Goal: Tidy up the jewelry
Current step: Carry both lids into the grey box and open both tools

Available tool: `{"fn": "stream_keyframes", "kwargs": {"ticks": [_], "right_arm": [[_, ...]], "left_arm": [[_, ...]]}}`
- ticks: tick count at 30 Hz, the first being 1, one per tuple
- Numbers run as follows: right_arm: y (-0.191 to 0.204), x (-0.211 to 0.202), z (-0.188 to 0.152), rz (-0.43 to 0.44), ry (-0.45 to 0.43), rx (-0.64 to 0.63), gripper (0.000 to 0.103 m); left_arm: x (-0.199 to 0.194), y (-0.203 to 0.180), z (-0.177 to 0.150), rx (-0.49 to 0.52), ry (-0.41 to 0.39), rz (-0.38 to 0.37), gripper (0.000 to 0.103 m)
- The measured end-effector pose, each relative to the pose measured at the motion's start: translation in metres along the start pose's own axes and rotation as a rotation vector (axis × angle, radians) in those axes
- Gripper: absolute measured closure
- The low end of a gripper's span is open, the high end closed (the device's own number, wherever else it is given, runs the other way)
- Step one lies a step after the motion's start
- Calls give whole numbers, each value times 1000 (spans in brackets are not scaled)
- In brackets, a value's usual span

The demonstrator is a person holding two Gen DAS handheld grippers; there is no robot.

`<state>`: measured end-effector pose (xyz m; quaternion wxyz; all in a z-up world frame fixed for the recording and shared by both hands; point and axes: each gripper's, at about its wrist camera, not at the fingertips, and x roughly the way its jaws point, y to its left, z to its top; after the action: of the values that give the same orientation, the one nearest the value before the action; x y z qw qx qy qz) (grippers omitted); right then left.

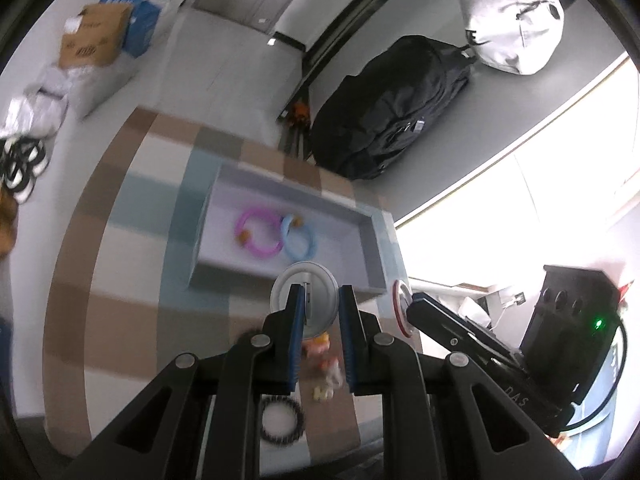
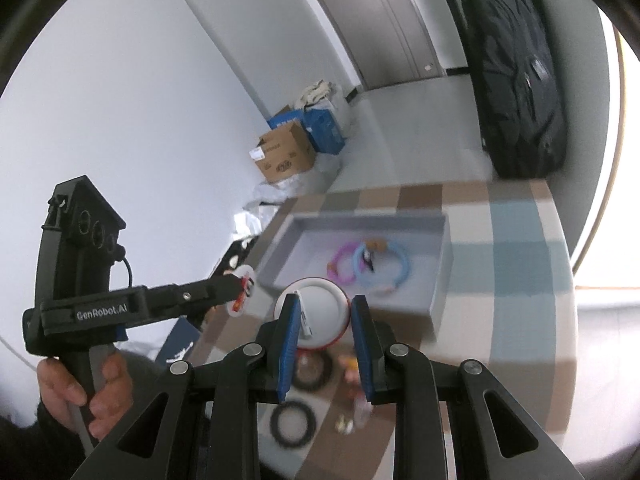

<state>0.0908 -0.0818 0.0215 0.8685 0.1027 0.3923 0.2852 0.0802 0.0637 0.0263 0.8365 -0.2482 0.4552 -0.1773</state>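
A grey tray (image 1: 370, 256) (image 2: 438, 280) stands on the checked tablecloth and holds a pink ring bracelet (image 1: 260, 232) (image 2: 340, 264) and a blue ring bracelet (image 1: 300, 238) (image 2: 384, 268). My left gripper (image 1: 319, 304) holds a round white badge-like disc (image 1: 316, 276) between its jaws; the disc also shows in the right wrist view (image 2: 244, 292). My right gripper (image 2: 325, 320) holds a round white disc with a red rim (image 2: 324, 312), also seen in the left wrist view (image 1: 400, 312). Both hover just before the tray's near wall.
On the cloth below the grippers lie black beaded bracelets (image 1: 282, 420) (image 2: 292, 420) and small colourful charms (image 1: 326, 364) (image 2: 354, 384). A black bag (image 1: 392, 108) and a white bag (image 1: 508, 24) sit beyond the table. Cardboard boxes (image 2: 284, 156) stand by the wall.
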Motion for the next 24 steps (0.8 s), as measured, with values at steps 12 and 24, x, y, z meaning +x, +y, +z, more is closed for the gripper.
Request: {"fn": "stream_keyframes", "kwargs": {"ticks": [12, 24], "right_arm": [[-23, 39, 40, -25, 9, 15, 78], [-51, 63, 37, -24, 45, 84, 76]], "left_arm": [[48, -6, 25, 122, 21, 98, 91], [70, -5, 28, 159, 62, 112, 91]]}}
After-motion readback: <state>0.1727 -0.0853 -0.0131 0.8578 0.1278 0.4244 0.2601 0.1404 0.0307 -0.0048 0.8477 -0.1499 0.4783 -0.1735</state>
